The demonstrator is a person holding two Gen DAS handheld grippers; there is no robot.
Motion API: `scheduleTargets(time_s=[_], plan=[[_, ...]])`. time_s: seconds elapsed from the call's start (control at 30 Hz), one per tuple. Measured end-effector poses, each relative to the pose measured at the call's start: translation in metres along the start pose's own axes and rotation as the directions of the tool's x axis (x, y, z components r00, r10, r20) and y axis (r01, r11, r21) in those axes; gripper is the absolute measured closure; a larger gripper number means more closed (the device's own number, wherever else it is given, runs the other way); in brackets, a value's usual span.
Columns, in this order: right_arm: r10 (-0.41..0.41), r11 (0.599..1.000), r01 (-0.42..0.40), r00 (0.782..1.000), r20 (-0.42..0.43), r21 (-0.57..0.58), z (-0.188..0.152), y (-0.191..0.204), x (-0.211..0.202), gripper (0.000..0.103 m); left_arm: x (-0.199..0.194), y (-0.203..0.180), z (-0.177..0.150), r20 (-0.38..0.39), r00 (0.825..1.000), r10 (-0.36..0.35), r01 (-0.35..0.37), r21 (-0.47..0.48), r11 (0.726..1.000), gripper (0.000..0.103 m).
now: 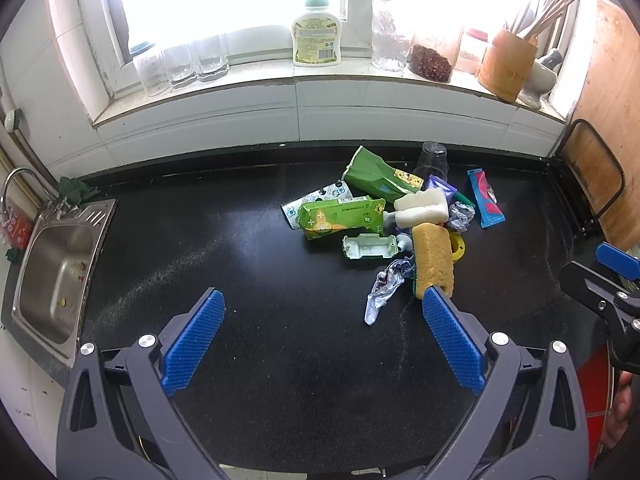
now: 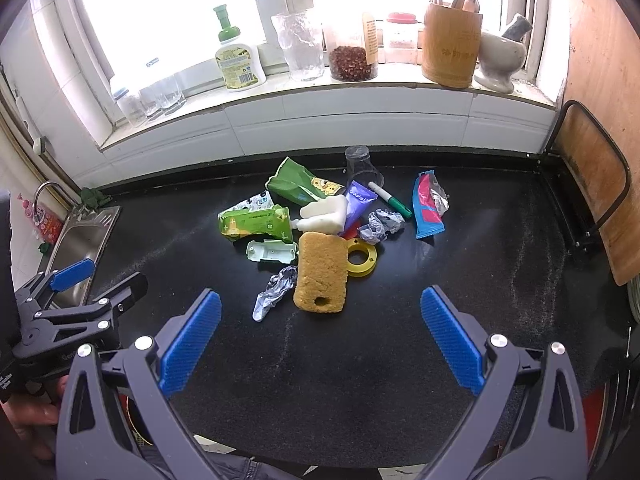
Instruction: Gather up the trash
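A pile of trash lies on the black counter (image 2: 460, 248): a yellow sponge (image 2: 321, 278), crumpled foil (image 2: 276, 294), a green carton (image 2: 256, 224), a white plastic shell (image 2: 272, 252), a yellow ring (image 2: 360, 258), a white foam piece (image 2: 326, 212), a purple tube (image 2: 358, 204), a green pen (image 2: 390, 200), a red-blue wrapper (image 2: 428, 204), a green bag (image 2: 300, 182) and a clear cup (image 2: 360, 164). The sponge (image 1: 434, 264) and foil (image 1: 384, 288) also show in the left wrist view. My left gripper (image 1: 324, 336) is open, left of the pile. My right gripper (image 2: 320, 336) is open, just short of the sponge.
A steel sink (image 1: 56, 268) sits at the counter's left end. The windowsill holds glasses (image 1: 184, 64), a soap bottle (image 1: 317, 36), jars and a bamboo utensil holder (image 2: 452, 46). A cutting board in a rack (image 2: 596, 184) stands at the right.
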State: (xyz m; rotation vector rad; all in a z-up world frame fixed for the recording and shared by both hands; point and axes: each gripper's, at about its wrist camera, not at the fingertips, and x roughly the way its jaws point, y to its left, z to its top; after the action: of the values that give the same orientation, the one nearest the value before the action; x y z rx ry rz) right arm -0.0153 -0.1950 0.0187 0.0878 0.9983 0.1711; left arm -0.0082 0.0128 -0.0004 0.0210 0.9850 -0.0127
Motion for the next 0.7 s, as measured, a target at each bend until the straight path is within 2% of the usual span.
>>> scheduleTargets(time_s=[0.7], plan=[[0.012,1.000,-0.012,1.000,0.002,-0.001,0.0019,-0.0005,0.0059,0.006,0.0036,-0.0025,-0.0003,-0.005,1.000,-0.001,0.001,0.000,1.000,0.006]])
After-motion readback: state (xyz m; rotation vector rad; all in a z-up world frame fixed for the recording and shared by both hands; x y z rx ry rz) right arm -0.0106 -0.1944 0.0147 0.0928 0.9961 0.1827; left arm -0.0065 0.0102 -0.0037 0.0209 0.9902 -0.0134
